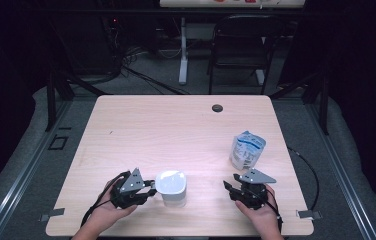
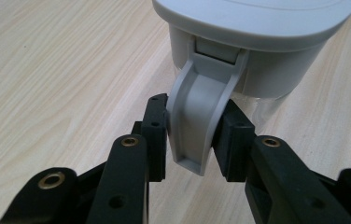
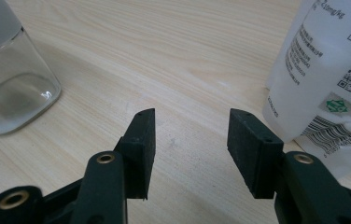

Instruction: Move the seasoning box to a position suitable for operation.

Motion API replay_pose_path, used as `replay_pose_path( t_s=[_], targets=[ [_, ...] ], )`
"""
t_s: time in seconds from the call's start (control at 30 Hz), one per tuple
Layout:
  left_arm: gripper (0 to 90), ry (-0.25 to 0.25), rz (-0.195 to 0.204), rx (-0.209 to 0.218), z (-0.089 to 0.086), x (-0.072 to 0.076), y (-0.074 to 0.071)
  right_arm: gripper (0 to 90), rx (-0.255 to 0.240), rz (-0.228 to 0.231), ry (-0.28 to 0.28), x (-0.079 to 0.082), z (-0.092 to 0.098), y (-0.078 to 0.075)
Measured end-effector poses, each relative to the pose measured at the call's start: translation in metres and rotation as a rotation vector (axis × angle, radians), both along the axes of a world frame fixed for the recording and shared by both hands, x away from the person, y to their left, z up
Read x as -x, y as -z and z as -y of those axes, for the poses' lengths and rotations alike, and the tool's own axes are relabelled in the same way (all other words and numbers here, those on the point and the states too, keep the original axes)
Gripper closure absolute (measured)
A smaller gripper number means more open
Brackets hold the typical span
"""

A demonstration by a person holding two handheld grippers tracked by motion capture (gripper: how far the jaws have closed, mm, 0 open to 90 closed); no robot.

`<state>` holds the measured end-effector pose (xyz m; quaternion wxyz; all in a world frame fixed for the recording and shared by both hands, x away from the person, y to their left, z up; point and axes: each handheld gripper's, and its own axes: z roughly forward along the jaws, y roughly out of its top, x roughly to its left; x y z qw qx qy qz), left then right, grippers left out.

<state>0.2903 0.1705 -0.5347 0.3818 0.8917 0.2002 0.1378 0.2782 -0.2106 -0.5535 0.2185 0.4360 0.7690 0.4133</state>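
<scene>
My left fingers: closed on the grey handle of the jar, one pad pressed against each side of it; in the high view this gripper sits at lower left of centre, touching the jar's left side.
My left hand: comes in from the bottom edge of the high view, wrapped round the gripper's body.
Jar: stands upright on the desk in the lower middle of the high view, white lid on top; in the left gripper view the lid takes up the upper right of the frame, with the clear glass body below it.
Jar in the right gripper view: its glass base shows at the far left of the frame, well apart from my right fingers.
My right fingers: standing apart with only bare desk between them, gripping nothing.
My right gripper in the high view: lower right, its fingers pointing left toward the jar but apart from it.
My right hand: enters from the bottom edge, holding that gripper.
Pouch: white with blue print, upright on the desk just above my right gripper; in the right gripper view it stands at the right edge, just beside my right finger, with a barcode and a QR code on it.
</scene>
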Motion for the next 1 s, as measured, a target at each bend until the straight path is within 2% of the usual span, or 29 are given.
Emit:
replay_pose_path(
  t_s=[0.37, 0.57, 0.73, 0.9, 1.0],
  targets=[
    [68.7, 0.025, 0.005, 0.009, 0.004, 0.002, 0.001, 52.2, 0.003, 0.005, -0.010, 0.000, -0.003, 0.000],
    [68.4, 0.015, 0.001, 0.006, 0.002, 0.002, 0.001, 52.2, 0.015, 0.002, -0.016, -0.001, -0.005, 0.000],
    [60.6, 0.021, -0.025, 0.038, -0.006, 0.000, -0.004, 52.1, 0.015, 0.003, -0.020, -0.002, -0.008, 0.001],
    [57.0, 0.026, -0.056, 0.070, -0.019, -0.003, -0.011, 51.7, 0.022, -0.007, -0.023, -0.005, -0.010, 0.002],
    [55.2, 0.040, -0.057, 0.117, -0.027, -0.003, -0.019, 51.6, 0.025, -0.007, -0.028, -0.005, -0.012, 0.003]
  ],
)
